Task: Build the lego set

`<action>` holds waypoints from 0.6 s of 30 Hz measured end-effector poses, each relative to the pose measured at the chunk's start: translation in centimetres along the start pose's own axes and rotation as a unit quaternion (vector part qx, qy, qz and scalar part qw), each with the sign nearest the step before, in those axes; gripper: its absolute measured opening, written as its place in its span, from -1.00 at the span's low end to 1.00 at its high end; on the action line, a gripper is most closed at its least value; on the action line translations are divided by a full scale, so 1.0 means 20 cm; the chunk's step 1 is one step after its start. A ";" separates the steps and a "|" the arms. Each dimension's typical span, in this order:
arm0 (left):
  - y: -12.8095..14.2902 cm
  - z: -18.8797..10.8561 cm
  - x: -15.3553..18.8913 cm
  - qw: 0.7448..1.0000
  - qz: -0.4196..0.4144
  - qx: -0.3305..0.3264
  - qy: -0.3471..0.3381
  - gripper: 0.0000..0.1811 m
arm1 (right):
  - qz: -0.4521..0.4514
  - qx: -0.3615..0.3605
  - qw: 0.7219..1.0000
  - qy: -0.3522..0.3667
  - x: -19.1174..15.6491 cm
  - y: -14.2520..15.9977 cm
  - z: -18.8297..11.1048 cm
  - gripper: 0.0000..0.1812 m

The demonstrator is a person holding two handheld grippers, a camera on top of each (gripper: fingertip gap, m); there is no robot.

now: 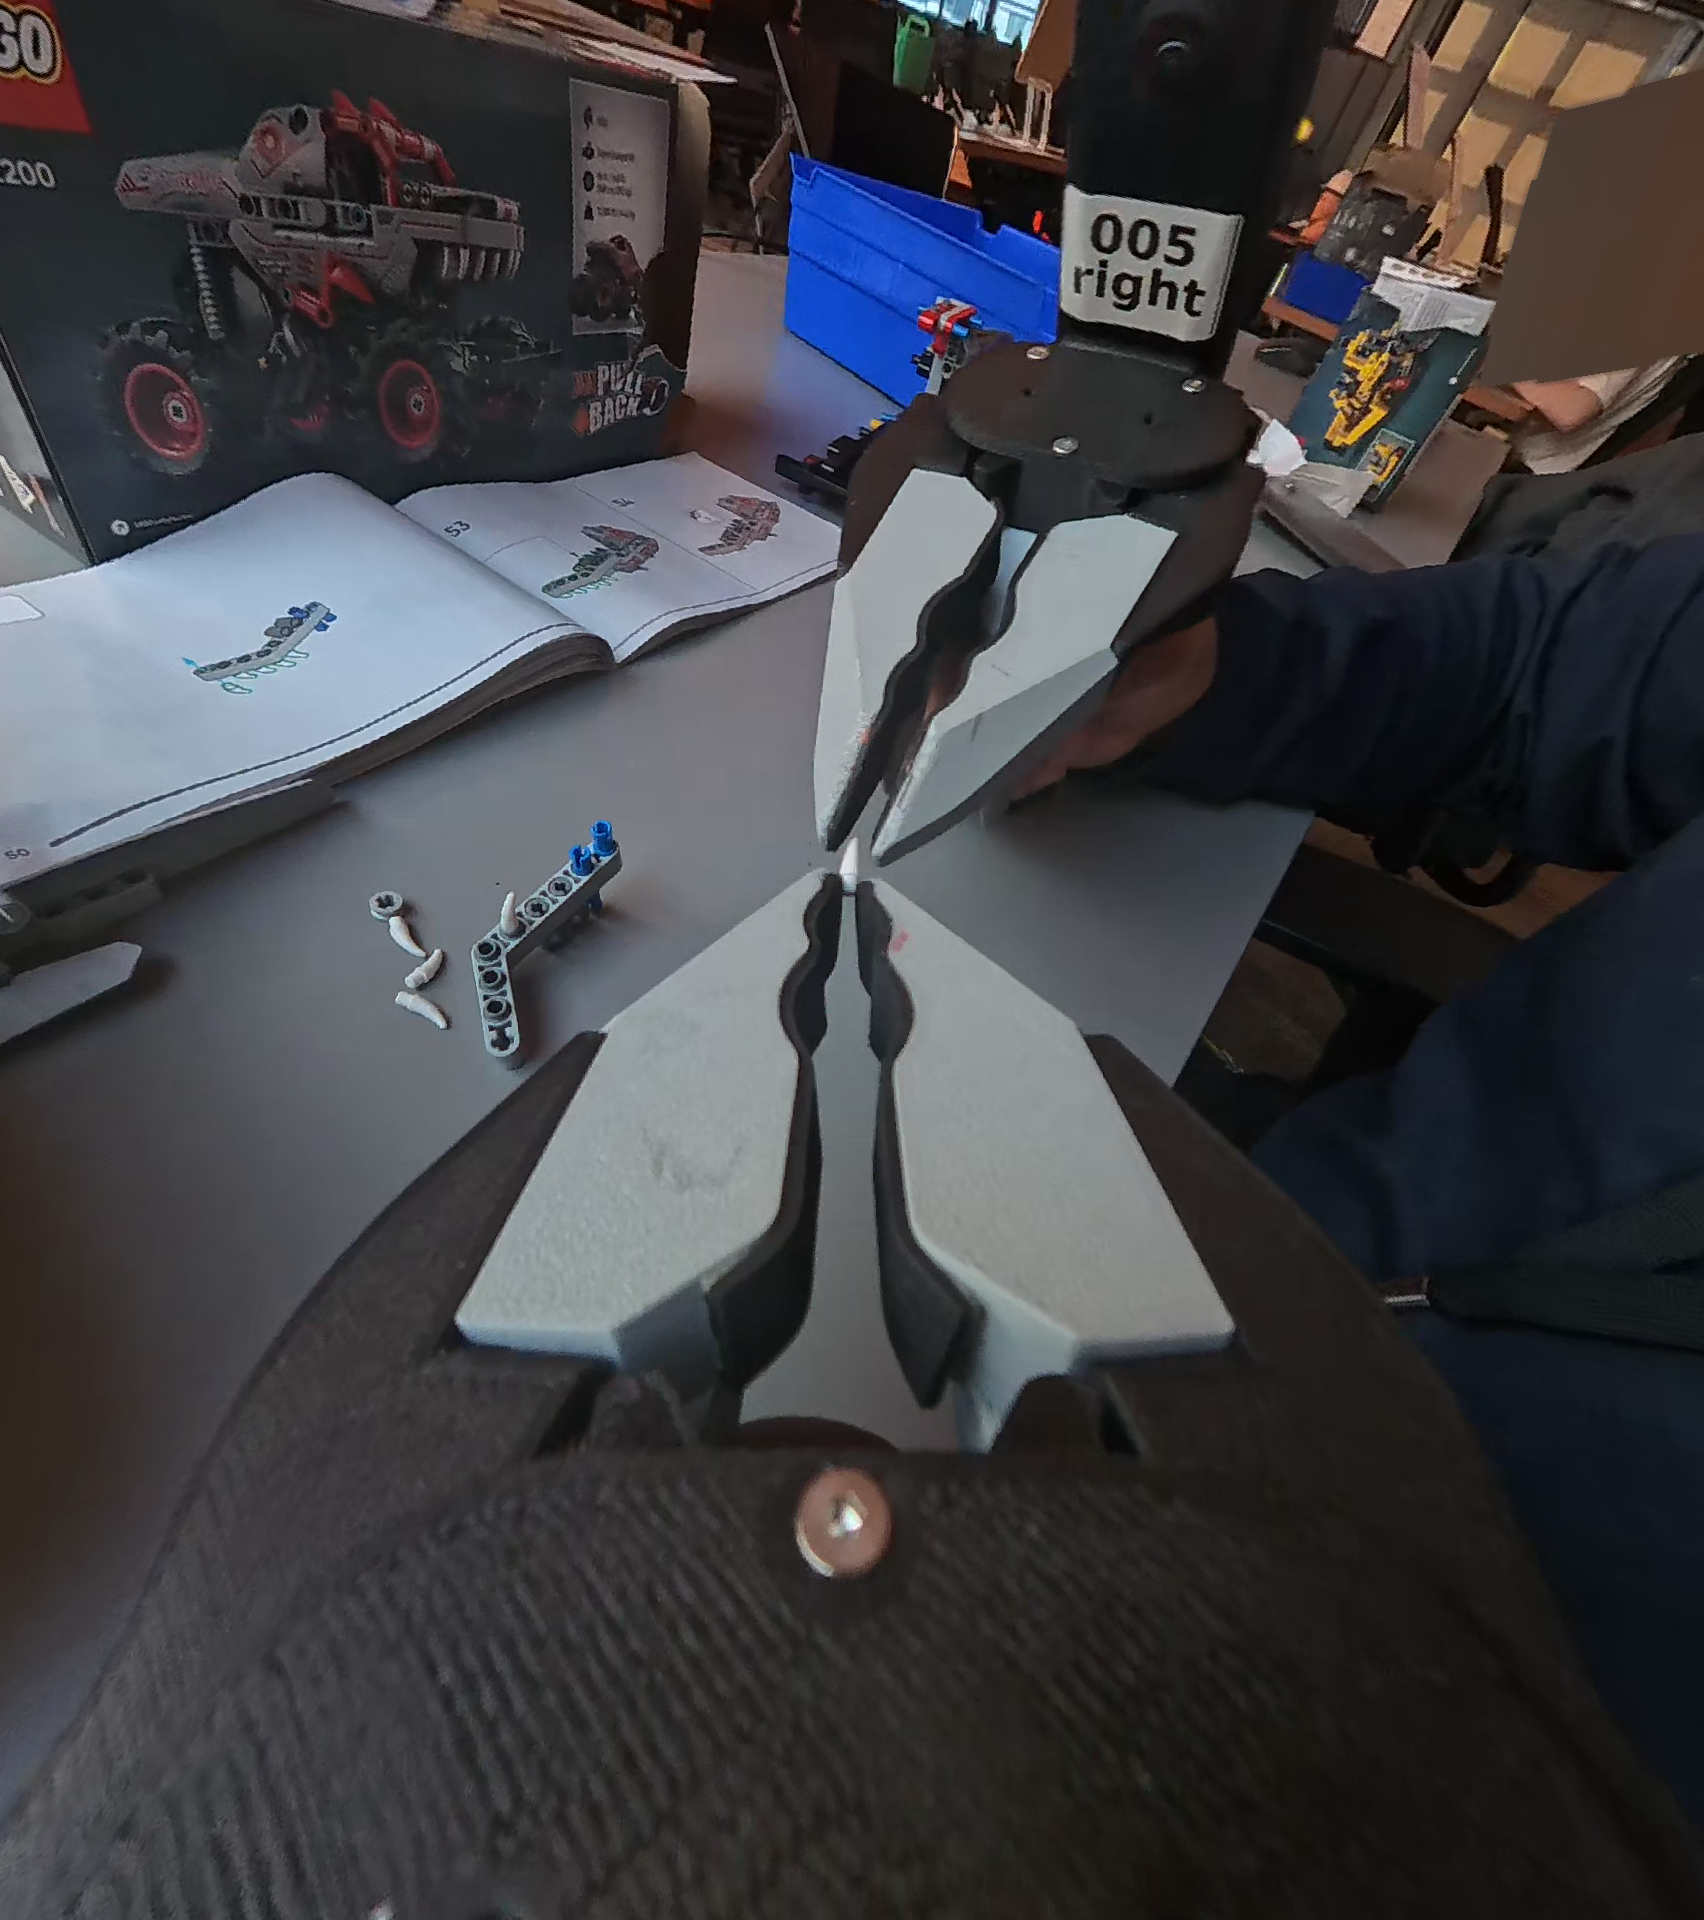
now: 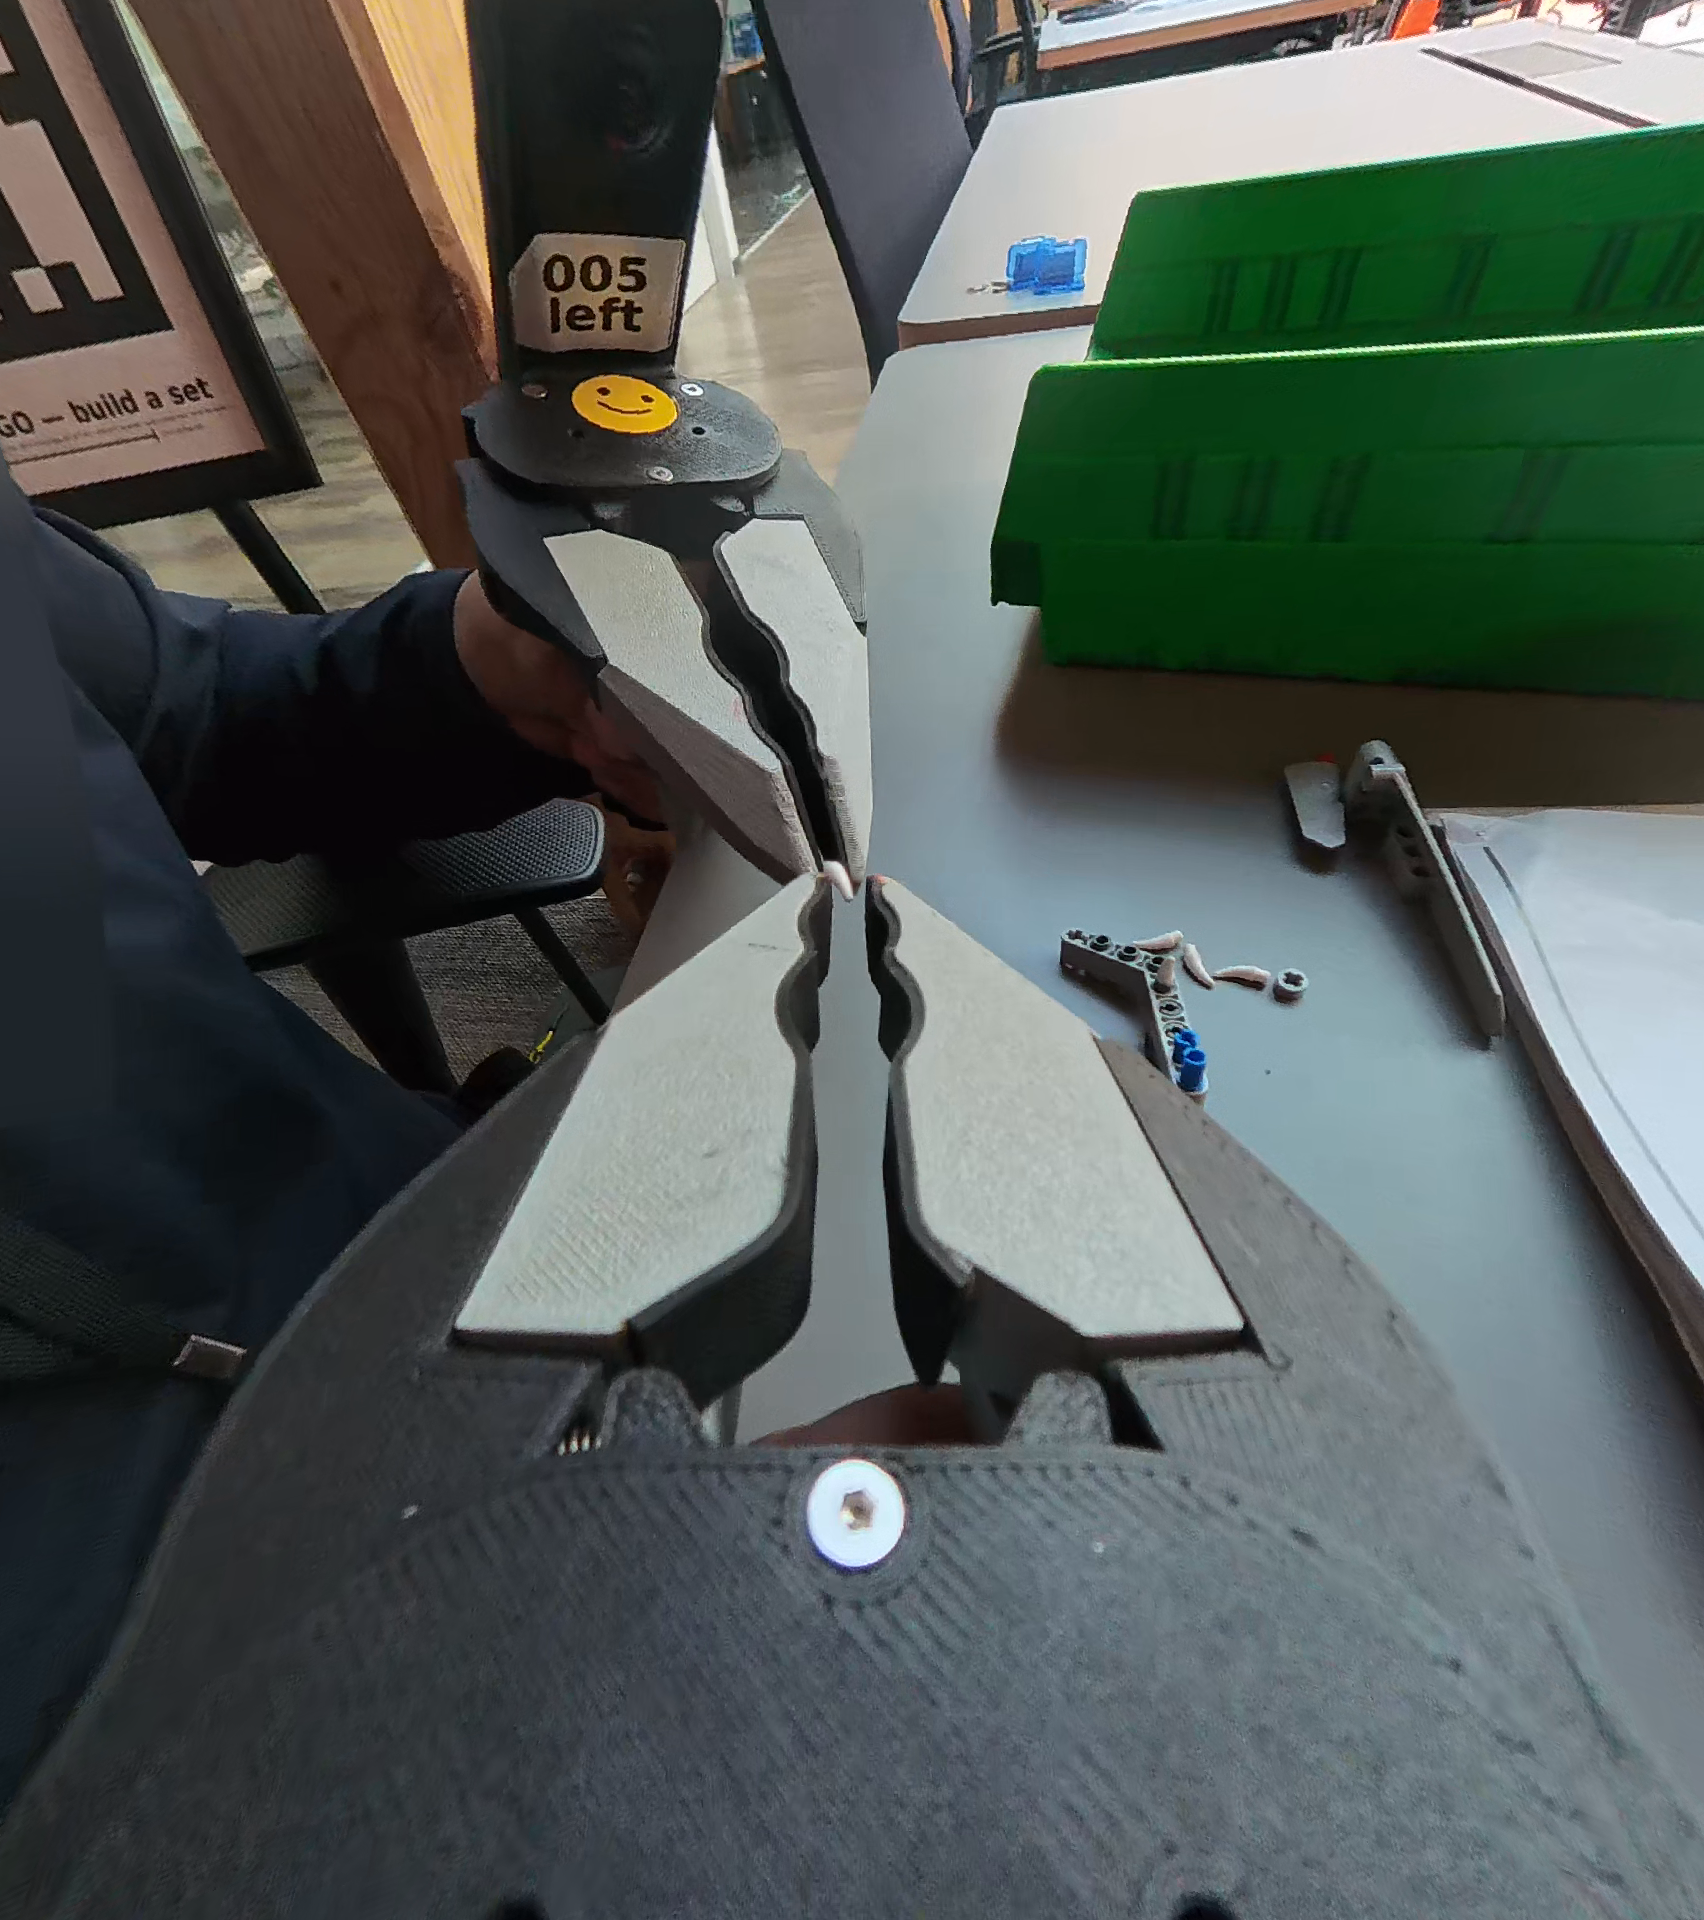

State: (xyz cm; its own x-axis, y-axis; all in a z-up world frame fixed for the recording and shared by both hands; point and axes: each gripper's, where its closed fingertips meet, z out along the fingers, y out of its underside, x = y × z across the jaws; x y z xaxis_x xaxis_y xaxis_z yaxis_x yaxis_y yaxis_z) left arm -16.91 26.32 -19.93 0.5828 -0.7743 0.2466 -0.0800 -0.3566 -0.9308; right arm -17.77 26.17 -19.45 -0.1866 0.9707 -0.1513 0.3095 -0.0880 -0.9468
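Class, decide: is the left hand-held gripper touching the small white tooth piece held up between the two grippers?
Touching. In the left wrist view the left hand-held gripper pinches the white tooth piece at its fingertips, with no gap visible.

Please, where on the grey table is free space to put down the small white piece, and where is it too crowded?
Free: the bare grey table between the bent grey beam and the table's near edge, below both grippers. Also the strip between the beam and the green bins. Crowded: around the loose white teeth, the open manual, and the grey part under its corner.
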 end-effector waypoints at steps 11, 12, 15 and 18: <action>0.00 0.01 0.00 0.999 0.028 0.000 -0.024 -1.00 | -0.004 0.000 1.000 0.005 0.00 0.00 0.00 -0.99; 0.00 0.02 0.00 0.999 0.033 -0.001 -0.026 -1.00 | -0.008 0.001 1.000 0.004 -0.01 0.00 0.00 -0.98; -0.01 0.02 0.02 0.998 0.055 0.002 -0.026 -1.00 | -0.019 0.008 1.000 -0.001 -0.02 -0.02 -0.01 -1.00; -0.01 0.02 0.03 0.997 0.070 0.002 -0.023 -1.00 | -0.030 0.009 0.999 -0.011 -0.04 -0.02 -0.02 -1.00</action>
State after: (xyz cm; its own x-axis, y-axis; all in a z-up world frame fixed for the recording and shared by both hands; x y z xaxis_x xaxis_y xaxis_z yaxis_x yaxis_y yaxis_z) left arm -16.21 26.08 -19.70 0.6022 -0.7920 0.1011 -0.1603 -0.2439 -0.9565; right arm -17.45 25.51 -18.80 -0.2238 0.9695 -0.1002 0.2799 -0.0346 -0.9594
